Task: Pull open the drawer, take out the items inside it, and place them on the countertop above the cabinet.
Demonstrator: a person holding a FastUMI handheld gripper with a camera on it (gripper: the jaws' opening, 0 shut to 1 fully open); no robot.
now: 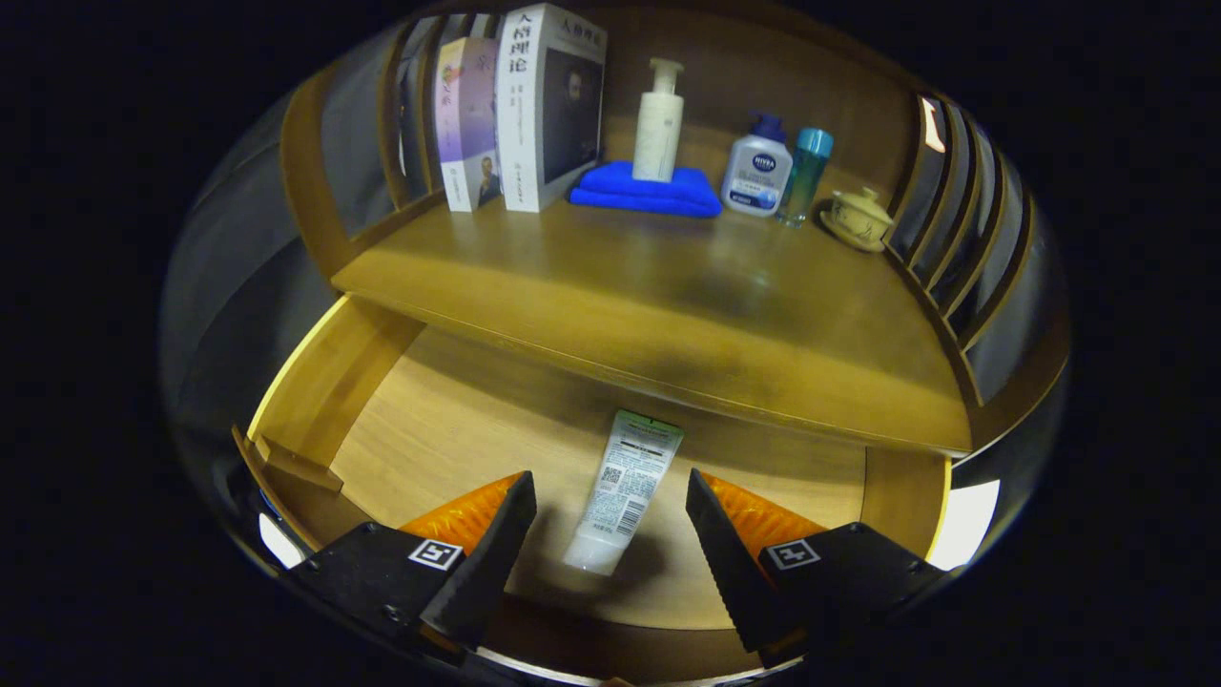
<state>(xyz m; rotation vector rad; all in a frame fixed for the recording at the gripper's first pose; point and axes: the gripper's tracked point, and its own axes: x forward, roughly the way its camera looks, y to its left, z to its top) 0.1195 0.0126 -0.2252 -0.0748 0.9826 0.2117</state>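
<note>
Gripper (pixel 610 534) spread wide above the pulled-open drawer (pixel 362 382), white tube (pixel 625 491) lying untouched between its fingers, bare drawer floor either side of the tube, countertop (pixel 668 305) edge just beyond

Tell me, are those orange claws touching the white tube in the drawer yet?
Apart. The gripper view shows the open gripper with bare drawer floor between each finger and the tube.

gripper view | above open drawer (pixel 382 420) | faces down-forward | countertop (pixel 668 296) beyond
</note>
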